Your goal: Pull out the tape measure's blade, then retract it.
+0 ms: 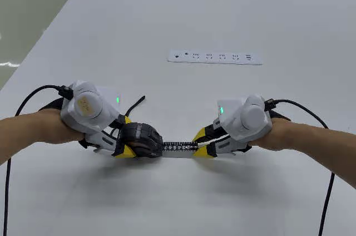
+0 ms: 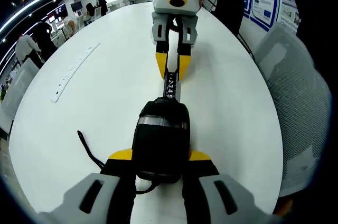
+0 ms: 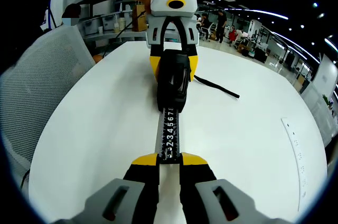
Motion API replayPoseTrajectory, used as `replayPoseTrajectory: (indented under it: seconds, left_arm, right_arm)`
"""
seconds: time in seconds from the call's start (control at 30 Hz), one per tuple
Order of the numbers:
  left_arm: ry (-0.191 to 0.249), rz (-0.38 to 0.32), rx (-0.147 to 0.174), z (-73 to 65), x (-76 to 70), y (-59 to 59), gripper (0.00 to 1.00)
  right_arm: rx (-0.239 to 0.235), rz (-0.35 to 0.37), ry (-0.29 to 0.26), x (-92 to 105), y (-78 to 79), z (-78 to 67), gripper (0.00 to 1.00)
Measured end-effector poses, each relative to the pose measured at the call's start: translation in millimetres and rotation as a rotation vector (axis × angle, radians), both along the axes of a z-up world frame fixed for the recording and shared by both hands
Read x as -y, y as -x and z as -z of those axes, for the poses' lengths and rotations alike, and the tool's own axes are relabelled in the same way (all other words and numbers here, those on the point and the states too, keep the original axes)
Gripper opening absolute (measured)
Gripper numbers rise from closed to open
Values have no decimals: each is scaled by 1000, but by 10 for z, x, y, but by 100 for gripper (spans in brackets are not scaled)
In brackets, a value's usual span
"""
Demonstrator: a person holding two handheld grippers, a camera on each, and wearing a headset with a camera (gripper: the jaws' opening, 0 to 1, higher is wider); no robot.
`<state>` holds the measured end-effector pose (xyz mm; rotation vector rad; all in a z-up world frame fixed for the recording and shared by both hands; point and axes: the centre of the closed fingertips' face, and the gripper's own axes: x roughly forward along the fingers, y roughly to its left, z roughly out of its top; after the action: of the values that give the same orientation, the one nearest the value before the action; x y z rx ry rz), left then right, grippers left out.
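power strip (image 1: pixel 214 57) on table (image 1: pixel 167 19) | tape measure (image 1: pixel 140 139) before it | blade (image 1: pixel 179 146) out its right side

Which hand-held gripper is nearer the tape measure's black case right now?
Left. The left hand-held gripper is shut on the case itself; the right hand-held gripper pinches the end of the blade, apart from the case by the short pulled-out stretch.

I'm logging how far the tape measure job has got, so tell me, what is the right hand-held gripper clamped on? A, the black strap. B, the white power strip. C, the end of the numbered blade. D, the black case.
C: in the right gripper view the yellow jaws of the right hand-held gripper close on the end of the blade, while the left hand-held gripper holds the case.
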<state>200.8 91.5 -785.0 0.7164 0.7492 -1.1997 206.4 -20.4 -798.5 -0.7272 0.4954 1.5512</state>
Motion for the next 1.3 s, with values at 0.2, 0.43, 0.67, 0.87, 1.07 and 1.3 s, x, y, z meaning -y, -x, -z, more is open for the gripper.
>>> replayPoseTrajectory:
  seconds: [0.2, 0.43, 0.67, 0.87, 1.07, 1.3]
  left_arm:
    - [1, 0, -1, 7, -13, -2, 29]
    - [2, 0, 0, 6, -19, 5, 29]
    - [4, 0, 0, -9, -3, 16, 29]
    - [6, 0, 0, -5, -3, 4, 29]
    - [7, 0, 0, 1, -3, -7, 29]
    - [10, -2, 0, -5, 9, -1, 29]
  right_arm:
    - [2, -3, 3, 15, 1, -2, 13]
    - [3, -3, 3, 31, 5, -6, 13]
    - [3, -3, 6, 59, -3, -6, 13]
    - [9, -5, 9, 84, -15, -3, 13]
    - [8, -7, 12, 108, -22, 4, 13]
    - [10, -9, 15, 135, -28, 4, 13]
